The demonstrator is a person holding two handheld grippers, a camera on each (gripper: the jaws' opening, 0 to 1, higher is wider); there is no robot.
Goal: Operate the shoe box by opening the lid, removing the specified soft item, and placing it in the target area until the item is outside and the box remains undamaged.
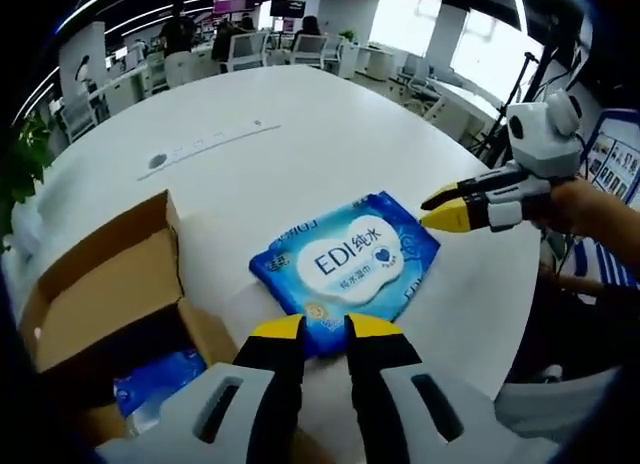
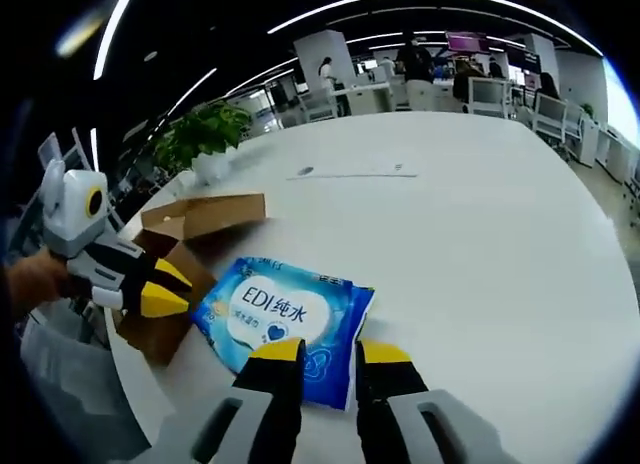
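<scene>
Down at the bottom centre of the left gripper view, the left claw (image 1: 325,329) stands with its yellow-tipped jaws a narrow gap apart, parted and holding nothing, their tips just at the near edge of the blue wipes pack (image 1: 345,267). That pack lies flat on the white worktop (image 1: 300,134) in the middle of the frame, outside the cardboard box (image 1: 100,294), which sits open at lower left with its flaps spread. Something blue (image 1: 160,384) shows inside the box. At right of this frame the right claw (image 1: 432,209) reaches in, held by a hand (image 1: 590,209); its jaws are slightly apart and empty, tips near the pack's upper right corner but not touching it.

In the right gripper view the right claw (image 2: 330,351) rises at bottom centre, jaws parted with nothing between them, just short of the pack (image 2: 285,324), which lies in the lower middle of the frame. The left claw (image 2: 178,289) enters from the left edge, over the box (image 2: 195,224). A potted plant (image 2: 200,134) stands at upper left beyond the worktop (image 2: 450,224), with office desks and chairs far behind.
</scene>
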